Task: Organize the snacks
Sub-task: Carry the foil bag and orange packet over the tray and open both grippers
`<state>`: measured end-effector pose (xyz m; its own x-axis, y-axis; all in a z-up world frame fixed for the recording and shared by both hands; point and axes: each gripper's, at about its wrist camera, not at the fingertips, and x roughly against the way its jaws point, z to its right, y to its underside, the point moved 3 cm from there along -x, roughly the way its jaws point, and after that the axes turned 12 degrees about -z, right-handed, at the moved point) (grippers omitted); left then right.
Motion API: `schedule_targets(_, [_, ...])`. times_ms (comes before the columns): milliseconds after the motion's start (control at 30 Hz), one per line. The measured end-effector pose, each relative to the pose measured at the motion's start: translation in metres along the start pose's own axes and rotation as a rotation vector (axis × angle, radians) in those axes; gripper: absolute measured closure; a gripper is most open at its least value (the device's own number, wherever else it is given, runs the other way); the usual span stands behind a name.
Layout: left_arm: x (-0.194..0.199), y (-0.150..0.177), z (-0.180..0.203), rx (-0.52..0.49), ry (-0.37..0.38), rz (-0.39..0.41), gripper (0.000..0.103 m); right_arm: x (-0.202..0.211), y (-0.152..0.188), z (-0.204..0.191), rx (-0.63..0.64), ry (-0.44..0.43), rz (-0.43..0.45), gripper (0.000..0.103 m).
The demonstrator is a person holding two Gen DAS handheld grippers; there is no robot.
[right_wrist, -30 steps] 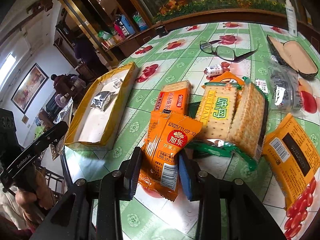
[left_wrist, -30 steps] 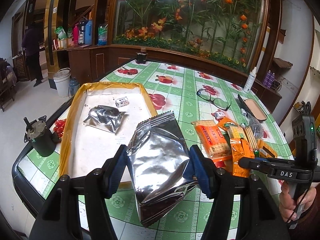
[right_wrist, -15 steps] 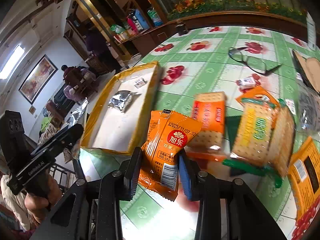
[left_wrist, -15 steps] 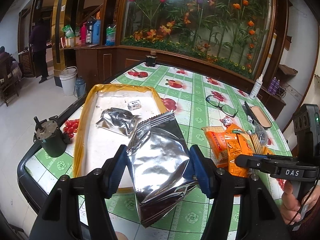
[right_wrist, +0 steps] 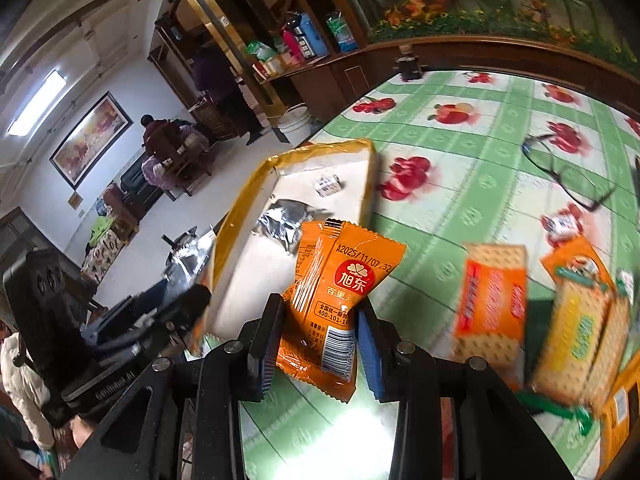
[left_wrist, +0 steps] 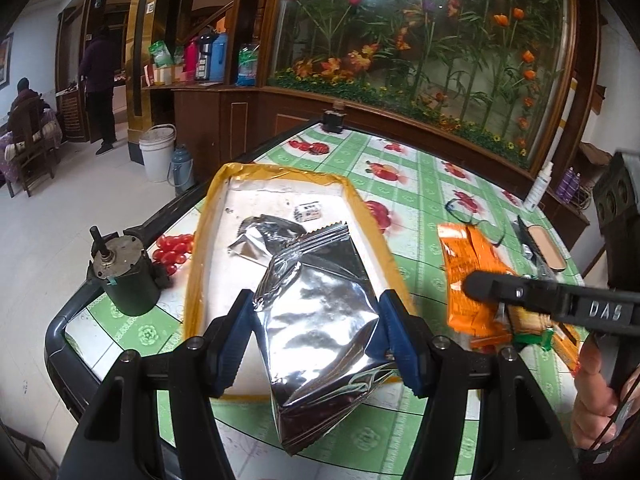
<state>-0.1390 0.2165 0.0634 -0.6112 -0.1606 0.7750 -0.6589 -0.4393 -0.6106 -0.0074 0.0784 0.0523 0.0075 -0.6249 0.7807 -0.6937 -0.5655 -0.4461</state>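
Note:
My left gripper point(left_wrist: 316, 332) is shut on a silver foil snack bag point(left_wrist: 320, 320) and holds it over the near end of the yellow-rimmed tray point(left_wrist: 200, 240). A smaller silver bag point(left_wrist: 260, 236) and a small white packet point(left_wrist: 308, 213) lie in the tray. My right gripper point(right_wrist: 320, 336) is shut on an orange snack packet point(right_wrist: 336, 292), lifted near the tray's right rim point(right_wrist: 368, 184). The right gripper also shows in the left wrist view point(left_wrist: 520, 292), to the right of the tray.
Orange cracker packs point(right_wrist: 492, 300) and a green-and-yellow biscuit pack point(right_wrist: 576, 328) lie on the green checked tablecloth point(right_wrist: 460, 200). Glasses point(right_wrist: 568, 172) lie farther back. A dark motor point(left_wrist: 124, 280) stands at the table's left edge, beside cherry tomatoes point(left_wrist: 172, 248).
My right gripper has lifted the orange packet off the snack pile and carried it left toward the tray. My left gripper has kept the silver bag, shifting slightly over the tray's near end.

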Motion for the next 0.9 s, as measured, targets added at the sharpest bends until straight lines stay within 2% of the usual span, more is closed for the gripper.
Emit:
schedule_targets(200, [-0.023,-0.007,-0.008,0.013,-0.022,-0.031,0.04,-0.023,-0.034,-0.018,0.018,0.003,0.001,0.064])
schedule_targets(400, [-0.044,-0.012,-0.014,0.028,-0.044,-0.067,0.04,-0.072,-0.071,-0.034,0.034,0.088,-0.027,0.064])
schedule_targets(533, [-0.055,-0.014,-0.019,0.04,-0.05,-0.089,0.04,-0.103,-0.083,-0.03,0.039,0.168,-0.088,0.064])
schedule_targets(633, [-0.063,-0.015,-0.02,0.044,-0.055,-0.103,0.04,-0.116,-0.087,-0.026,0.04,0.173,-0.123,0.064])
schedule_targets(900, [-0.08,-0.016,-0.02,0.043,-0.068,-0.126,0.04,-0.133,-0.093,-0.017,0.046,0.213,-0.116,0.064])
